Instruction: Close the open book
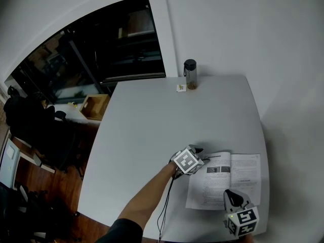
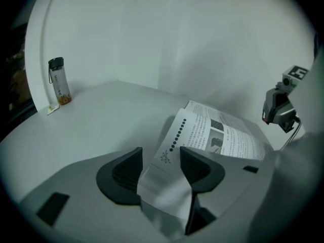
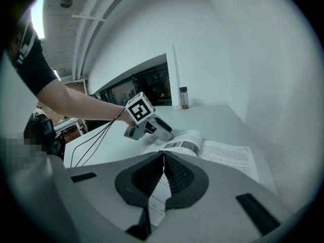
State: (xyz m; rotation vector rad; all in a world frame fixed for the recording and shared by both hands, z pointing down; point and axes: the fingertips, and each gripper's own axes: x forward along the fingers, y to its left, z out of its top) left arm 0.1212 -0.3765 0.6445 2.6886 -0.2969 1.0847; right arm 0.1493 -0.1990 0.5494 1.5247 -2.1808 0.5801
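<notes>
An open book (image 1: 233, 178) of printed pages lies flat on the white table (image 1: 152, 125) near its front right corner. My left gripper (image 1: 196, 153) is at the book's left edge. In the left gripper view its jaws (image 2: 161, 161) stand apart, with a lifted, curling page (image 2: 169, 151) between the pads and not pinched. My right gripper (image 1: 230, 196) is at the book's near edge. In the right gripper view its jaws (image 3: 163, 171) are shut on the edge of a thin page (image 3: 158, 199). The left gripper (image 3: 169, 133) also shows there, held by a bare forearm.
A clear bottle with a dark cap (image 1: 190, 74) and a small card (image 1: 180, 87) stand at the table's far edge. A white wall runs close behind and to the right. A wooden box (image 1: 94, 106) sits on a lower surface left of the table.
</notes>
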